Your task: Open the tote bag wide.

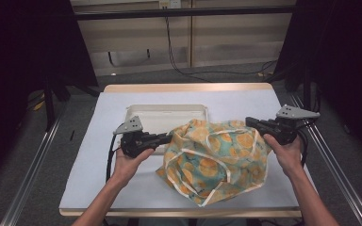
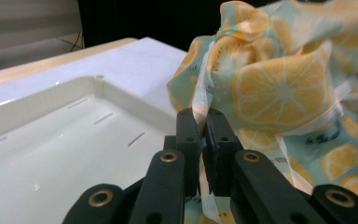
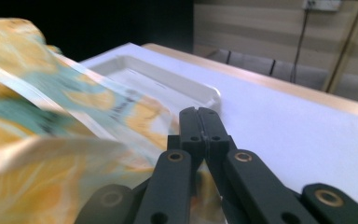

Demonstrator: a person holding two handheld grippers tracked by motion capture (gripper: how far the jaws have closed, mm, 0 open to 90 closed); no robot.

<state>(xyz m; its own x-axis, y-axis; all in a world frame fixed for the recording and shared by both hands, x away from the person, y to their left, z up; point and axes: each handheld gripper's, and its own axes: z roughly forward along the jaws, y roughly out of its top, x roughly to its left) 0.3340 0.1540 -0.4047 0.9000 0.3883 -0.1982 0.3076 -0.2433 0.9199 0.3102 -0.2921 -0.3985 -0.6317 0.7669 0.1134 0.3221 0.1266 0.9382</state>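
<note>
Left hand (image 1: 128, 162) is gripping the left gripper (image 1: 167, 137) at the left-centre of the table (image 1: 94, 155), jaws pointing right toward the cloth. In the left gripper view the left gripper (image 2: 204, 122) is clamping down on a cream-trimmed edge of the cloth (image 2: 279, 88), jaws nearly together with the trim strip (image 2: 205, 186) running between them and hanging below. The white tray (image 1: 165, 115) is sitting flat behind that gripper, toward the far side of the table, and the cloth is overlapping its right front corner; the tray (image 2: 51, 154) is showing an empty floor with small slots.

The cloth (image 1: 217, 160), teal with orange citrus slices and cream binding, is bunching up at the middle of the table, lifted at both upper corners and sagging down to the table near the front edge. A loop of cream binding (image 1: 219, 141) is lying across its top.

Right gripper (image 1: 248, 121) is meeting the cloth's upper right corner, with the right hand (image 1: 290, 153) holding it, jaws pointing left. In the right gripper view the right gripper (image 3: 199, 112) is showing jaws pressed fully together; blurred cloth (image 3: 51, 140) is passing just left of and under them, and cannot tell if fabric is pinched between the tips. The tray (image 3: 168, 86) is lying beyond.
</note>
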